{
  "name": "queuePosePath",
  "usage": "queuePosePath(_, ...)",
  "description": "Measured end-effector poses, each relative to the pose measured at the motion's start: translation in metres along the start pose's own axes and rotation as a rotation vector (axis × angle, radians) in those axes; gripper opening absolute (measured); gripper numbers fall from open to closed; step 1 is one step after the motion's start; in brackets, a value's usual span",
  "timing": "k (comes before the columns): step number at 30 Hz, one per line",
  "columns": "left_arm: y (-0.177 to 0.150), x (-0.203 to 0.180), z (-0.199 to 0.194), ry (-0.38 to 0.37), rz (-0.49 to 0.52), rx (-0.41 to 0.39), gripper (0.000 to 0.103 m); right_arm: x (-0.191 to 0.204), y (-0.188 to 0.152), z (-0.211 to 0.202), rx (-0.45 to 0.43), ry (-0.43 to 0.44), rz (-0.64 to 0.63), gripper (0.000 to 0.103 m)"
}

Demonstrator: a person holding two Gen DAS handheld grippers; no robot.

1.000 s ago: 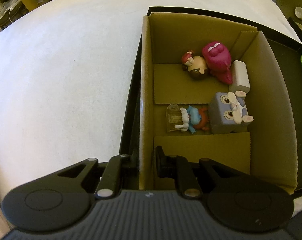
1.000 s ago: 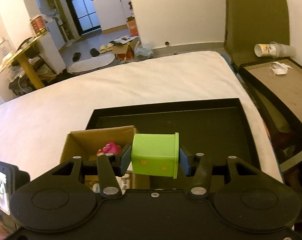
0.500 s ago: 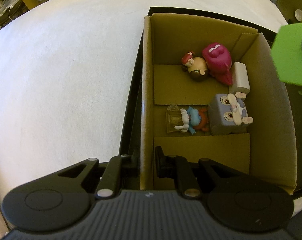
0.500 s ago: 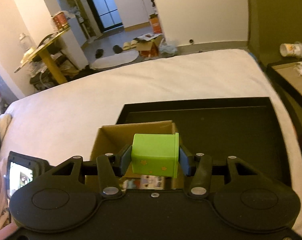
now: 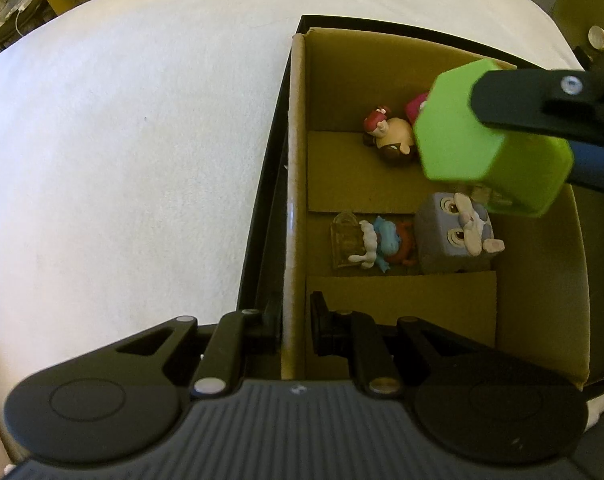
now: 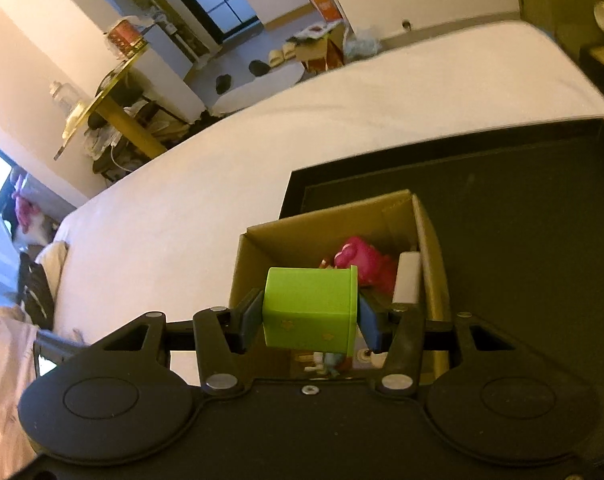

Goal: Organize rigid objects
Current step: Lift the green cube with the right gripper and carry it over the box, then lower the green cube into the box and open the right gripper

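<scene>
The right gripper [image 6: 310, 320] pinched a green cup [image 6: 310, 312] on its side above the cardboard box [image 5: 297, 184]. The left gripper [image 5: 295, 320] clamped the box's near wall. Toy figures [image 5: 454, 236] lay inside, on a black tray [image 6: 522, 200].

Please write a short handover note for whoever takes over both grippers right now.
Left gripper: shut on the cardboard box, clamping its near-left wall.
Right gripper: shut on the green block, held above the box's open top.
The box sits in the black tray on the white bed.
Done: pink toy, grey cube toy, small figures already inside.
Left: lower the green block into the box, probably a free spot, and release.
</scene>
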State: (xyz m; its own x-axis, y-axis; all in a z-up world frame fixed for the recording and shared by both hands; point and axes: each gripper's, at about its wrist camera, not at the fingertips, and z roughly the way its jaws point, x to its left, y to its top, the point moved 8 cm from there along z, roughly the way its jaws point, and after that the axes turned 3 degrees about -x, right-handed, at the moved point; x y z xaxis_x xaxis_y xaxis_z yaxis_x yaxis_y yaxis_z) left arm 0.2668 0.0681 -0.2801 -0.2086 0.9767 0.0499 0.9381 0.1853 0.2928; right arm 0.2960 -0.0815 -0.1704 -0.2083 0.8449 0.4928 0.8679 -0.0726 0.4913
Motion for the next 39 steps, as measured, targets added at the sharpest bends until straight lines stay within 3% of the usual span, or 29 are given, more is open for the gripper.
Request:
queuePosePath(10,0.0,0.001,-0.002,-0.006,-0.007,0.001,0.013,-0.01,-0.008,0.021,0.071,0.047,0.132,0.049)
queuePosePath(23,0.002,-0.002,-0.006,-0.001,0.005,0.0,0.013,-0.015,-0.012,0.03,0.094,0.049,0.172,0.053)
queuePosePath(39,0.003,0.002,-0.004,0.004,-0.02,0.003,0.012,-0.04,0.008,-0.036,-0.02,0.013,0.132,0.053)
